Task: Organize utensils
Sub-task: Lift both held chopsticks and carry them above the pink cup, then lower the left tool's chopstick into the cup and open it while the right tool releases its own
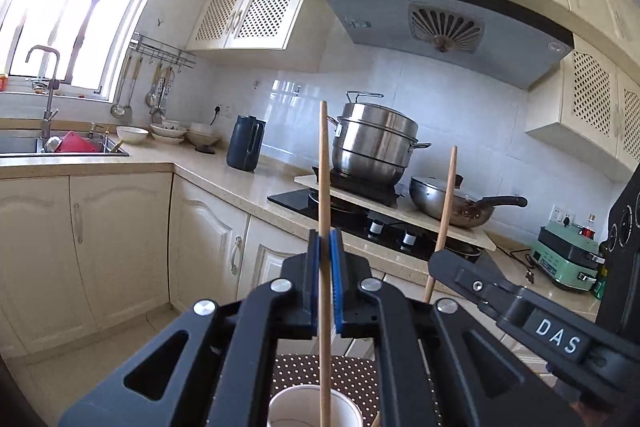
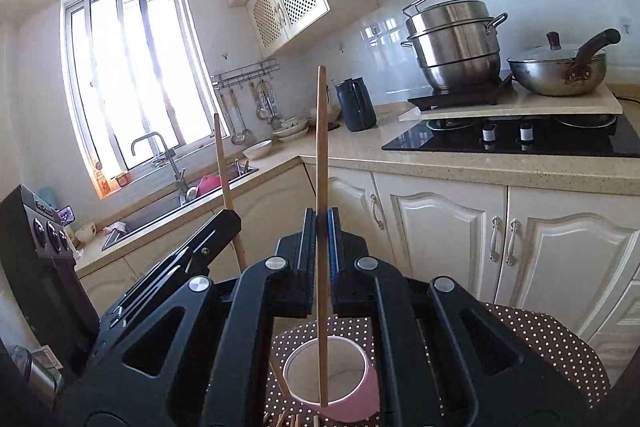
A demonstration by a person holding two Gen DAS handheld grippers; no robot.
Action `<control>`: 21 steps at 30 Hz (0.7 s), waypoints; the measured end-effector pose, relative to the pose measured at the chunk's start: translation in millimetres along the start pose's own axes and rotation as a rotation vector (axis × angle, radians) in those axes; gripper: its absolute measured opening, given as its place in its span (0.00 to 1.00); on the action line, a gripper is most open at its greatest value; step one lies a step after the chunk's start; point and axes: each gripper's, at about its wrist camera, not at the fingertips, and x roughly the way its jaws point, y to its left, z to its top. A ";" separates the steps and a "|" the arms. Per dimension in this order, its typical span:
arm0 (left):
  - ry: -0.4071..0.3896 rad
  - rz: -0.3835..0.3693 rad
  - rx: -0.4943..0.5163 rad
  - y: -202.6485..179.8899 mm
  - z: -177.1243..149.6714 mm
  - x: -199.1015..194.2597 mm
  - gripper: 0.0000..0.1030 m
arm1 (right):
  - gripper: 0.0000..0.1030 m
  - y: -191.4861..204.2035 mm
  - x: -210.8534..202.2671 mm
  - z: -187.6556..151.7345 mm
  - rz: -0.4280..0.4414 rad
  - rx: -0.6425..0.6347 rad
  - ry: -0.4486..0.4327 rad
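Observation:
My left gripper [image 1: 325, 239] is shut on an upright wooden chopstick [image 1: 324, 167], whose lower end hangs over the mouth of a pink paper cup [image 1: 344, 407]. My right gripper [image 2: 321, 219] is shut on a second upright chopstick [image 2: 321, 147], its lower end at the rim of the same cup [image 2: 360, 387]. The cup stands on a brown polka-dot surface [image 2: 540, 339]. Each gripper shows in the other's view: the right gripper [image 1: 444, 259] with its chopstick [image 1: 446, 207], the left gripper [image 2: 228, 219] with its chopstick [image 2: 224, 167]. More chopstick ends [image 2: 288, 419] lie in front of the cup.
A kitchen counter [image 1: 240, 183] runs behind, with a sink [image 1: 24, 145], bowls [image 1: 132, 134], a dark jug [image 1: 245, 143], a steel steamer pot [image 1: 374, 143], a wok [image 1: 452, 203] and a black hob [image 2: 520, 139]. A green appliance [image 1: 568, 255] sits at the right.

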 end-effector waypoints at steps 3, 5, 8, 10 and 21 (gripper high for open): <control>-0.004 0.025 0.022 0.0 -8.9 8.5 0.06 | 0.06 -2.3 6.6 -6.1 0.004 0.000 -0.013; -0.001 0.034 0.024 2.3 -16.1 12.3 0.05 | 0.06 -2.9 9.7 -13.2 0.009 -0.013 -0.013; 0.019 0.046 0.034 6.9 -25.9 17.6 0.06 | 0.06 -7.8 14.5 -25.2 0.009 -0.010 0.008; 0.034 0.055 0.036 10.9 -31.7 19.0 0.06 | 0.06 -11.3 16.5 -32.6 0.005 -0.009 0.027; 0.109 0.056 0.071 22.6 -49.1 8.0 0.06 | 0.06 -11.2 14.5 -62.9 0.018 -0.031 0.114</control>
